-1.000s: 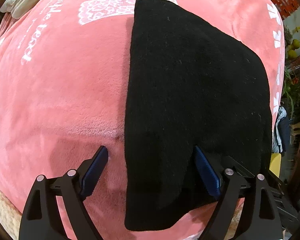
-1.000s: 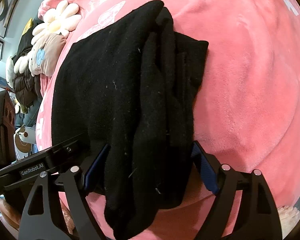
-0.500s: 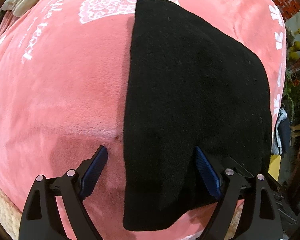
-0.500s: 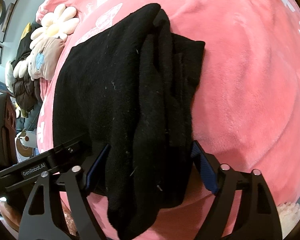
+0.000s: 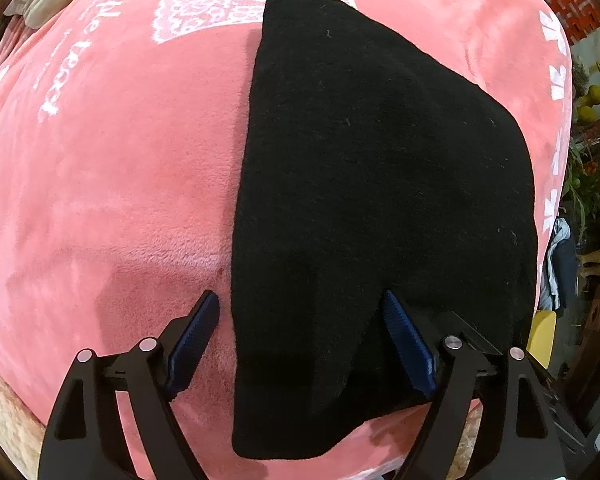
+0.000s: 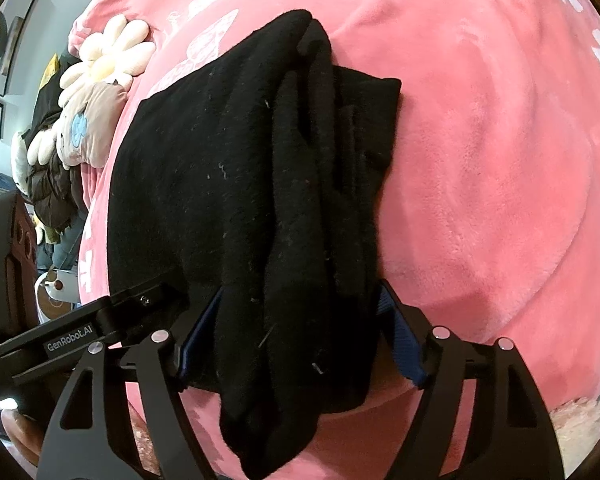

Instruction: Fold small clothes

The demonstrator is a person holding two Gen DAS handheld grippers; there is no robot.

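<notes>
A black garment [image 5: 380, 184] lies folded on a pink plush blanket [image 5: 112, 184]. My left gripper [image 5: 300, 300] stands open over the garment's near left edge. Its left pad [image 5: 196, 332] rests on bare blanket, apart from the cloth, and its right pad [image 5: 404, 336] pokes into the black fabric. In the right wrist view the black garment [image 6: 220, 184] shows a thick bunched edge [image 6: 324, 208] of several layers. My right gripper [image 6: 300, 292] straddles that bunched edge near its end, and both blue pads touch the cloth that fills the gap.
A flower-shaped plush cushion [image 6: 100, 68] and dark clothes [image 6: 52, 184] lie at the blanket's far left. The left gripper's body [image 6: 80, 336] sits beside my right one. Shelves and plants [image 5: 588, 168] stand past the blanket's right side. A cream fluffy rug [image 6: 576, 428] lies below.
The right jaws have drawn in a little against the bunched black edge. The left gripper and the flat part of the garment have not moved.
</notes>
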